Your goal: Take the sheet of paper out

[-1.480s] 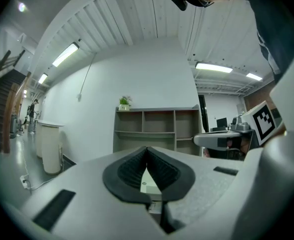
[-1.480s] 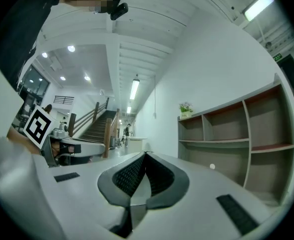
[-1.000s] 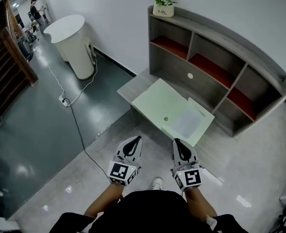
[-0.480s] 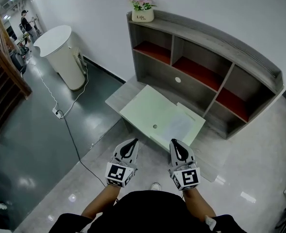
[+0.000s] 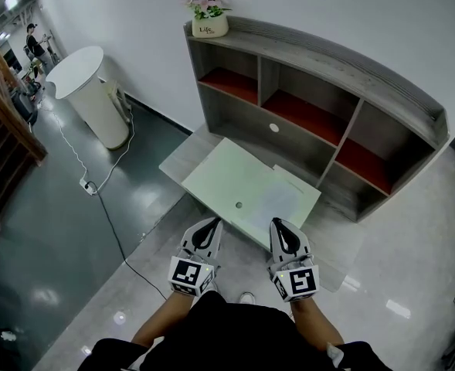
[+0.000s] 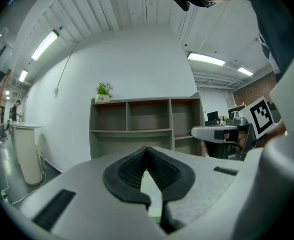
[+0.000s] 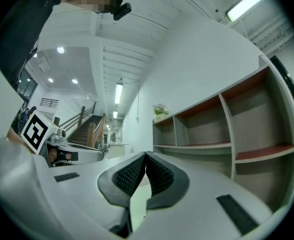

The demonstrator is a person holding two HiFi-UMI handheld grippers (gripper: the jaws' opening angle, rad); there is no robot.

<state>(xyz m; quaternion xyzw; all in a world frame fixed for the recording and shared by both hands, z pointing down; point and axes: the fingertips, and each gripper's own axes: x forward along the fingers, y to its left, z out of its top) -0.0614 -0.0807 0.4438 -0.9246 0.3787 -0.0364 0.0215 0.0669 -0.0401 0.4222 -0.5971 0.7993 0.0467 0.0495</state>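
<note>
A pale sheet of paper (image 5: 273, 199) lies flat on the right part of a light green table top (image 5: 215, 175), in front of a grey shelf unit (image 5: 320, 118). My left gripper (image 5: 209, 224) and right gripper (image 5: 278, 224) hang side by side just short of the table's near edge, both pointing at it. Each is shut with nothing between its pads. In the left gripper view the left gripper (image 6: 147, 150) has its black pads pressed together, and the right gripper (image 7: 146, 155) looks the same in its own view. Neither touches the paper.
The shelf's open compartments have red floors, and a flower pot (image 5: 208, 23) stands on its top left corner. A white round counter (image 5: 94, 91) stands at the left wall, with a cable (image 5: 96, 188) trailing across the dark floor. Wooden stairs (image 5: 3, 114) rise at far left.
The table and shelf have drawn closer: both grippers have moved forward together up to the table's near edge. Both jaws have stayed shut.
</note>
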